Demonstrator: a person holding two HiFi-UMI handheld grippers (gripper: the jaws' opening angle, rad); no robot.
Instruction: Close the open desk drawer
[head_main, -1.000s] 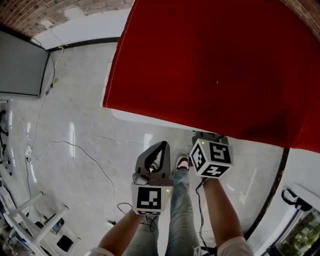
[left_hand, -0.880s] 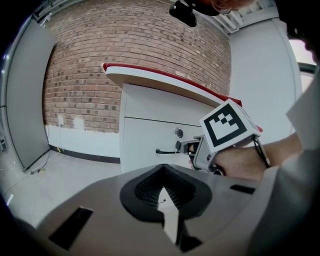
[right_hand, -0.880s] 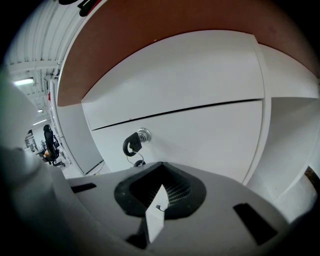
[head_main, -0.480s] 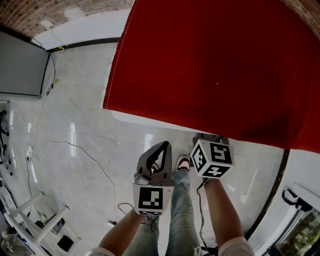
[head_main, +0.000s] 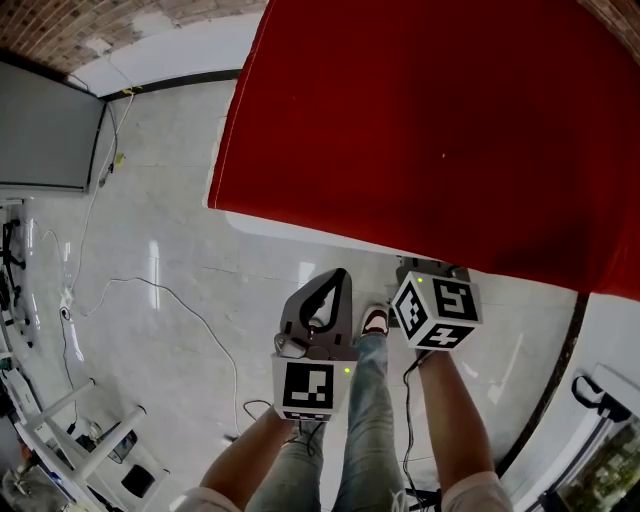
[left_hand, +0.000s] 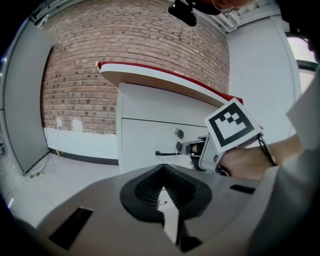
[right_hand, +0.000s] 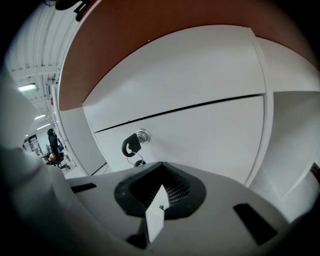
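Observation:
A desk with a red top (head_main: 430, 120) has a white drawer front (left_hand: 150, 140) carrying a dark handle (left_hand: 167, 153) and a lock with a key (right_hand: 134, 143). The drawer front looks close to flush with the panel above it, a thin dark seam between them. My right gripper (left_hand: 192, 148) is shut and empty, its tips close to the handle's right end and just below the lock. In the head view only its marker cube (head_main: 437, 310) shows, the jaws hidden under the desk edge. My left gripper (head_main: 338, 275) hangs back from the desk, shut on nothing.
White tiled floor (head_main: 160, 250) spreads to the left, crossed by thin cables (head_main: 190, 315). A grey panel (head_main: 45, 130) stands at far left, a white frame (head_main: 70, 440) at bottom left. A brick wall (left_hand: 85, 75) lies behind the desk. The person's legs and shoe (head_main: 375, 322) are between the grippers.
Both grippers have drifted slightly right and toward the desk in the head view. Both stay shut.

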